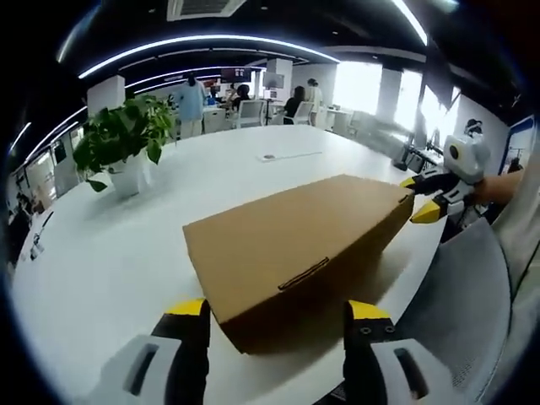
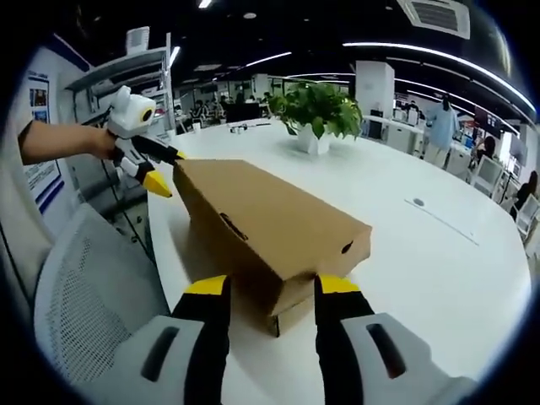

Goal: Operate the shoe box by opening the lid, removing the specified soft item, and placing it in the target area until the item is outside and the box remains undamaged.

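Left gripper [image 1: 274, 325] open, jaws straddling the near end of the shoe box [image 1: 295, 245], holding nothing; right gripper [image 2: 266, 299] likewise open at the opposite end, its jaws spread to either side of the box's corner, no grip. In the left gripper view the right gripper [image 1: 426, 201] shows at the far end of the box; in the right gripper view the left gripper [image 2: 159, 173] shows at the other end. Box lies closed on the white table [image 1: 101, 261], near the edge beside the mesh chair [image 2: 93, 304]; potted plant [image 1: 126, 143] well apart, toward the far side. Judgement: lid not yet lifted. Best to steady one end and find the tuck tab [image 1: 304, 273] on the side wall, prying gently so the cardboard does not tear. No brand, label or legible writing seen on the box.
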Tool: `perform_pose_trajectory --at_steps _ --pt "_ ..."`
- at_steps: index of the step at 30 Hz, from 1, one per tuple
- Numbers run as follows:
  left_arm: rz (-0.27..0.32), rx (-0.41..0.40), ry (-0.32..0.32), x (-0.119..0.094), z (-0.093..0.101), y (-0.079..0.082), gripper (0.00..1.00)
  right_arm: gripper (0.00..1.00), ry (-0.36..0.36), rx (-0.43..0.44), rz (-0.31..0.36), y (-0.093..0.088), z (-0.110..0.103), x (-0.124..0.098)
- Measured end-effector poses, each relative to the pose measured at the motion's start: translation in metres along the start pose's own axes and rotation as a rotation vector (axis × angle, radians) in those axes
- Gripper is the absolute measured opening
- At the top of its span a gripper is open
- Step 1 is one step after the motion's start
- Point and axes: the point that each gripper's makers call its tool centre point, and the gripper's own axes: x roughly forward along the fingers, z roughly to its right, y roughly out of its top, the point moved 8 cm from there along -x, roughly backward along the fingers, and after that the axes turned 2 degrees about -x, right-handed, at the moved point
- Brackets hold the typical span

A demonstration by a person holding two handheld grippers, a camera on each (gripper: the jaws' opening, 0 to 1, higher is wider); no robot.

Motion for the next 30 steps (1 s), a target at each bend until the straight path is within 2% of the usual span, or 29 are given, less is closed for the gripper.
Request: perform_pose_trajectory --at_steps 8,15,30 --pt "0.049 0.016 0.013 -0.007 -0.006 0.015 0.67 0.36 -0.015 -0.018 0.047 0.017 0.006 -0.007" --pt "0.074 0.034 0.01 -0.013 0.001 0.033 0.72 0.37 -0.027 -0.031 0.076 0.031 0.012 -0.01" --pt "0.153 0.049 0.051 -0.011 -0.009 0.068 0.7 0.37 -0.054 -0.08 0.12 0.059 0.032 -0.008"
